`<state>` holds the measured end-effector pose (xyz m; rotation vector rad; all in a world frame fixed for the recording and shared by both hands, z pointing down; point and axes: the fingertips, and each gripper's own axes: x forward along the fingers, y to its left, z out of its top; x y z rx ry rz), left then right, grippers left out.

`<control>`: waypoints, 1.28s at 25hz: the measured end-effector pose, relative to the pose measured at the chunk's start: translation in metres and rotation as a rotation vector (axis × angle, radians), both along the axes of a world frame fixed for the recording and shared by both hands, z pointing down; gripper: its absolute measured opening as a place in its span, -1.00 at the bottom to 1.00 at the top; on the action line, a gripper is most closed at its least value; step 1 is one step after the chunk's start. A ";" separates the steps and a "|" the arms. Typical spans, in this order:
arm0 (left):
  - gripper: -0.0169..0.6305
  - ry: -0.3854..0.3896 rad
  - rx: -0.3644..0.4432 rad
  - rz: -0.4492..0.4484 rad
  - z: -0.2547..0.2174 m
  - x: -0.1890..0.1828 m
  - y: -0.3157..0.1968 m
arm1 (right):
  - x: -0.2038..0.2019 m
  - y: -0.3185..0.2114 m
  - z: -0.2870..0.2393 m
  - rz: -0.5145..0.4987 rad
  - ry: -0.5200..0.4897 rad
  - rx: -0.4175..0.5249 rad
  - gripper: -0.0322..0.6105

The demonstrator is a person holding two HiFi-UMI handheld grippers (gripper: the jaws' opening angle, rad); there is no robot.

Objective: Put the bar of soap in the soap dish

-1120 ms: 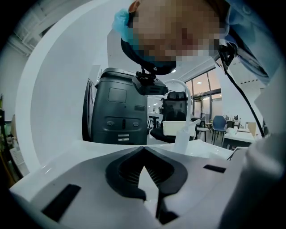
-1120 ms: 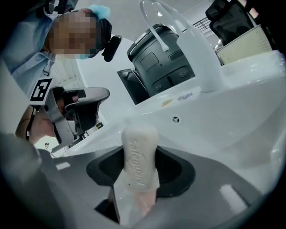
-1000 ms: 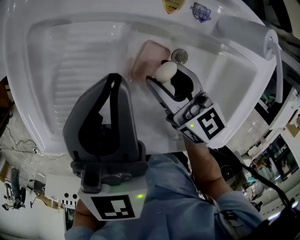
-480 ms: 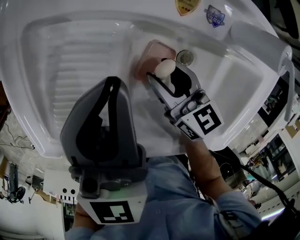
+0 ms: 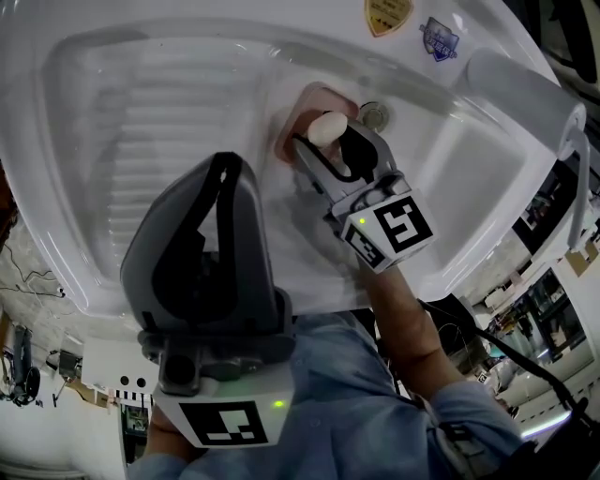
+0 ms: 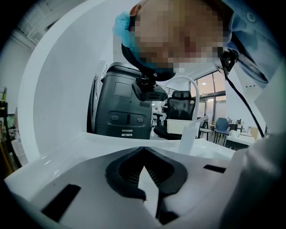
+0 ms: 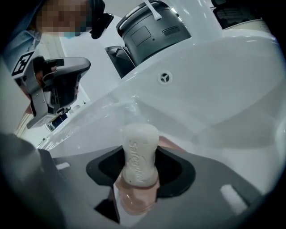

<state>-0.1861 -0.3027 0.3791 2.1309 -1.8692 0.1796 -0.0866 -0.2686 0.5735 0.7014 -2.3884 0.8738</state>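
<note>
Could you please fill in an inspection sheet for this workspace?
Surface: white sink with ribbed drainboard.
Job's things: soap gripped over the pink soap dish; contact unclear.
Clutter: drain fitting beside the dish; two stickers on the rim.
Grippers: right hand-held gripper shut on the soap; left hand-held gripper shut, empty.
Cables: black cable beside the person's shirt.
Surroundings: office chairs, dark cabinet.
</note>
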 end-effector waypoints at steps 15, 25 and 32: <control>-0.93 -0.033 0.026 -0.032 -0.012 0.002 -0.002 | 0.012 -0.021 0.021 0.007 0.097 0.008 -0.20; -0.93 -0.076 0.061 -0.063 -0.034 -0.019 0.026 | 0.001 -0.023 -0.019 0.057 0.052 0.108 -0.18; -0.93 -0.096 0.101 -0.072 -0.064 -0.001 0.054 | -0.001 0.008 -0.117 0.035 -0.152 0.183 -0.18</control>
